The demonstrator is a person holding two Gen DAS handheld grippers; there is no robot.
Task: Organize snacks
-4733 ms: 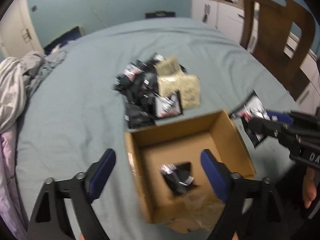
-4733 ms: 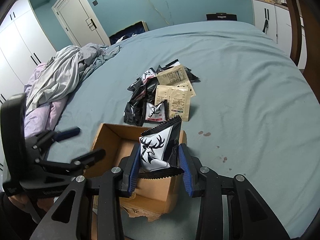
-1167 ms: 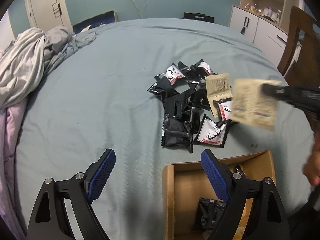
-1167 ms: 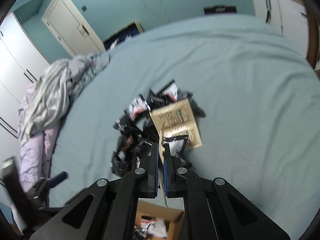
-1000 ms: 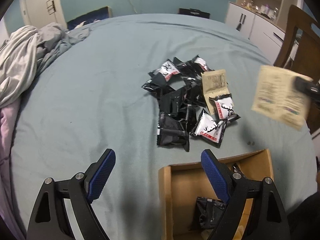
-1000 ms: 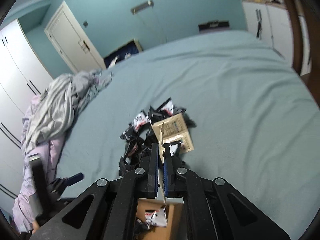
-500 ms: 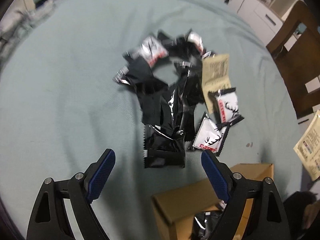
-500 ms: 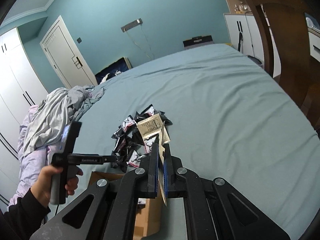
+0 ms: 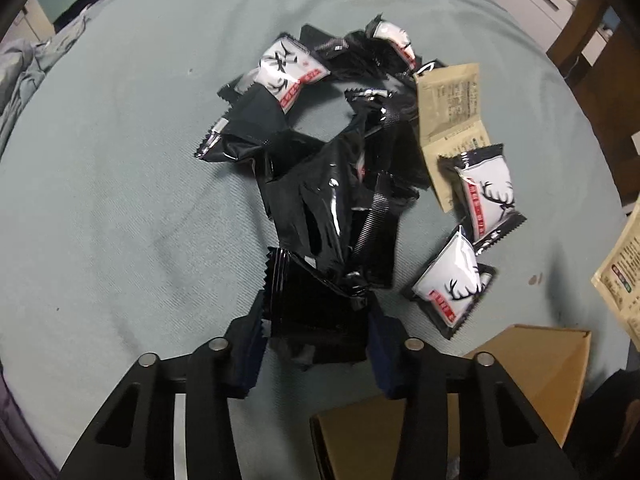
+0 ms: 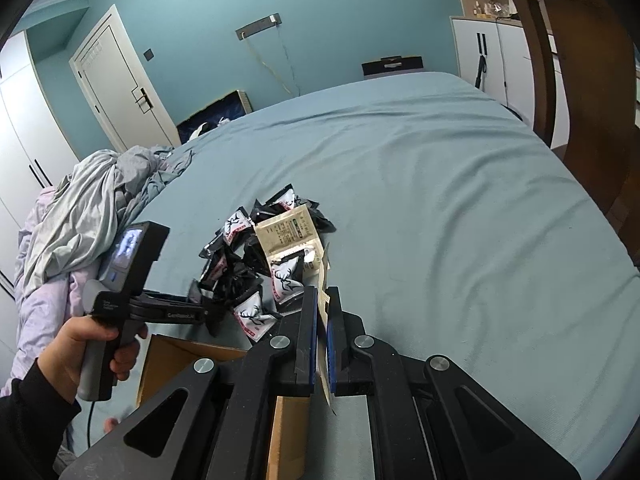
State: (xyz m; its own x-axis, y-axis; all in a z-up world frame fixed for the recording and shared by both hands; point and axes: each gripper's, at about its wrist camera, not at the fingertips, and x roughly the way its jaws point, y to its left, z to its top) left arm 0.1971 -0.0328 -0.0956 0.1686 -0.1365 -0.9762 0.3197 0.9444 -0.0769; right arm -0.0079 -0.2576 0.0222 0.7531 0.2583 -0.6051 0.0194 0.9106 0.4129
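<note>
Pointing steeply down at the bed (image 9: pixel 100 200), the left hand-held gripper (image 9: pixel 316 344) has its jaws closing around a black snack packet (image 9: pixel 316 312) at the near edge of the snack pile (image 9: pixel 340 168); the packet lies between the blue pads, which sit right against its two sides; whether they already press it I cannot tell; a person's hand (image 10: pixel 80 352) grips that tool's handle in the right wrist view. The right hand-held gripper (image 10: pixel 321 340) is clamped together on a tan sachet (image 10: pixel 323 312), held edge-on and upright between its fingers, above the near corner of the cardboard box (image 10: pixel 168 364); the same sachet shows at the right edge of the left wrist view. Other packets, black and white with an antler print, lie scattered on the blue-grey sheet with a second tan sachet (image 9: pixel 452 112) among them; the box stands just beside the pile, on its near side; crumpled bedding (image 10: pixel 80 216) is heaped at the bed's left.
</note>
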